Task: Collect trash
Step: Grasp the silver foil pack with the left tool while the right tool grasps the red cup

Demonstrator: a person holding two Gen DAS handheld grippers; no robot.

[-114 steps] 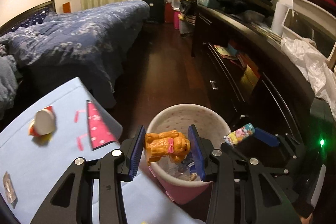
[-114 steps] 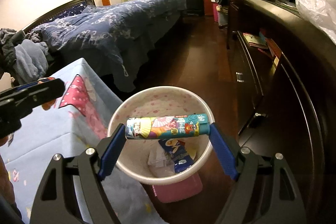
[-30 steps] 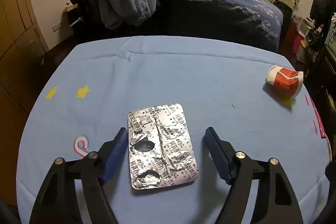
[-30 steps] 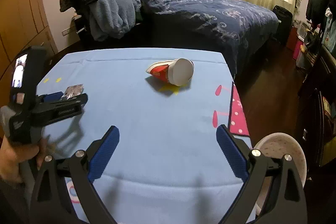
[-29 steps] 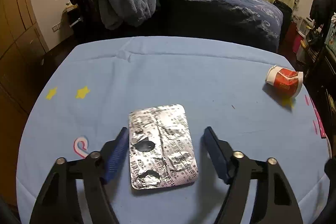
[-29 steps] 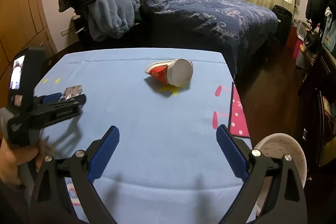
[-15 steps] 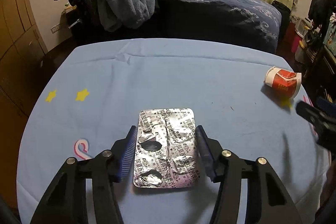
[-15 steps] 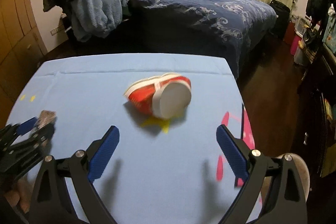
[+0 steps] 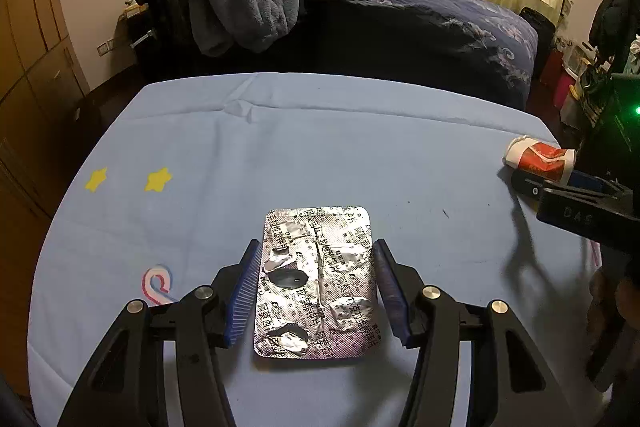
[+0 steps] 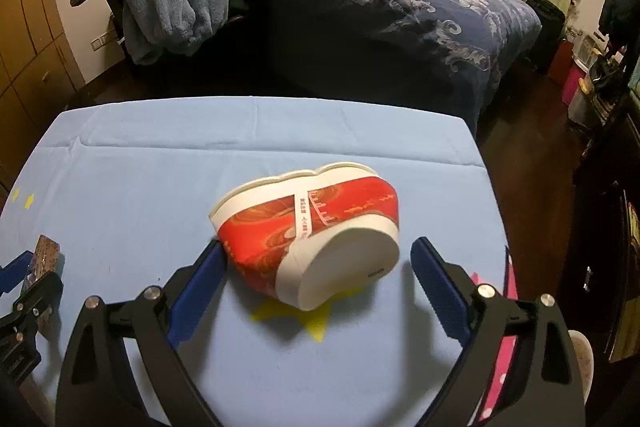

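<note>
My left hand-held gripper (image 9: 316,291) clamps the flat foil pill pack (image 9: 316,281) by its long edges, low on the tabletop (image 9: 320,155). My right hand-held gripper (image 10: 316,275), jaws just closing but not gripping, straddles the crushed paper cup (image 10: 308,231) lying on its side.

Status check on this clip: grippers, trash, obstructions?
Left gripper jaws shut on blister pack, flat on tablecloth. Right gripper jaws just closing, astride crushed paper cup, right pad still clear. Nothing in the way.
</note>
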